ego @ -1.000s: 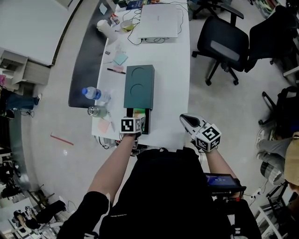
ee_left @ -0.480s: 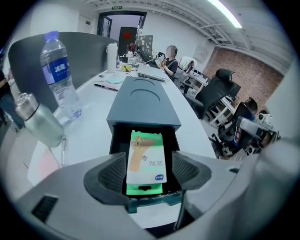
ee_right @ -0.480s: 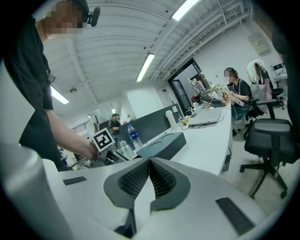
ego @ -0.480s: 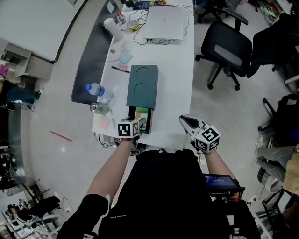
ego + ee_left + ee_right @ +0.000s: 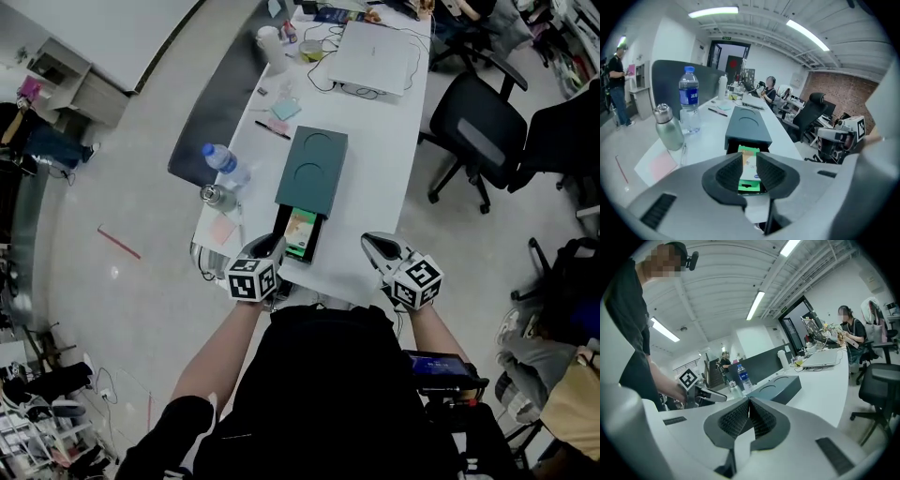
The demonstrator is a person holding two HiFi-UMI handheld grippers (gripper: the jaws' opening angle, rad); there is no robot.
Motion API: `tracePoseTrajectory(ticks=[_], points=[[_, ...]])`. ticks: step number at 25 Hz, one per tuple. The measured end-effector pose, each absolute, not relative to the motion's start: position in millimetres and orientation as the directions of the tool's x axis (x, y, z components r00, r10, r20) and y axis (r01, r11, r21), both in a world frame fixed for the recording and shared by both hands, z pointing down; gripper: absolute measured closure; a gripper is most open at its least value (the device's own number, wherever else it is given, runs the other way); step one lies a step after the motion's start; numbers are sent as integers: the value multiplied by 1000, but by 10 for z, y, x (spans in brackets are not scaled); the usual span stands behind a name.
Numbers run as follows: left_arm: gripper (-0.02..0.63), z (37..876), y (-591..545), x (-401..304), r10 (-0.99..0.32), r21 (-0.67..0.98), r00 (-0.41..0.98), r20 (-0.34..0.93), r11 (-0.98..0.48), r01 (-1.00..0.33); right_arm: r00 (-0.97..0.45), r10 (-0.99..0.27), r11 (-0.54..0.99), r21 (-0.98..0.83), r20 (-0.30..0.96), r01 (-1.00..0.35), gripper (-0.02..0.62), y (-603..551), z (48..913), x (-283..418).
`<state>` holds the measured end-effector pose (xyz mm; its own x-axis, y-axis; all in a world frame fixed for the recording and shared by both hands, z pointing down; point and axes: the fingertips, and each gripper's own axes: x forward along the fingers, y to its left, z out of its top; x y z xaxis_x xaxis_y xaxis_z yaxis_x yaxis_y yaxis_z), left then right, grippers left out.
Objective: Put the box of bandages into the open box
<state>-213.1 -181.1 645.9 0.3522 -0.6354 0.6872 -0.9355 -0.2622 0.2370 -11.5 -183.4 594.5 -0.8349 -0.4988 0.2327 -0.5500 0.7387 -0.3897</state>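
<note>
**Bandage box lying in the tray; both tools free of it**

Head view. The dark green rectangular box (image 5: 312, 169) lies on the white table (image 5: 380, 178) with its black slide-out tray (image 5: 279, 234) drawn toward the person. This most likely puts the opening within reach of both tools. The green-and-white box of bandages (image 5: 302, 234) lies flat inside that tray. The left tool (image 5: 266, 247) is at the tray's near left corner, and the bandage box is just ahead of its tips and slightly to its right. No contact between the two is visible. The right tool (image 5: 373, 242) is off to the other side, with the tray and its contents well to its left. In my judgement it is kept there so that it does not obstruct the tray.

Left gripper view. The left tool (image 5: 749, 168) has just been closing its jaws. They now stand with a narrow gap and nothing between the pads, so the tool is released. The box of bandages (image 5: 749, 151) shows through that gap, beyond and below the tips, inside the tray under the dark green box (image 5: 749, 124). The tool looks down on it from the tray's open end, which suggests the placing step is complete.

Right gripper view. The right tool (image 5: 749, 411) is clenched, pads together and empty. The dark green box (image 5: 780, 386) lies ahead of it and slightly to the right. The bandage box cannot be made out from here. In my judgement this tool has no part in the step.
</note>
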Motion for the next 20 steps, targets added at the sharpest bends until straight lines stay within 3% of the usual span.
tracePoseTrajectory(ticks=[6, 20], points=[[594, 6127, -1643, -2209, -749, 220, 372, 549, -300, -928, -880, -431, 798, -369, 200, -475, 568, -1819, 5795, -340], [598, 5802, -1427, -2261, -816, 255, 429, 388, -353, -900, -897, -394, 823, -359, 199, -440, 569, -1805, 5709, -548]])
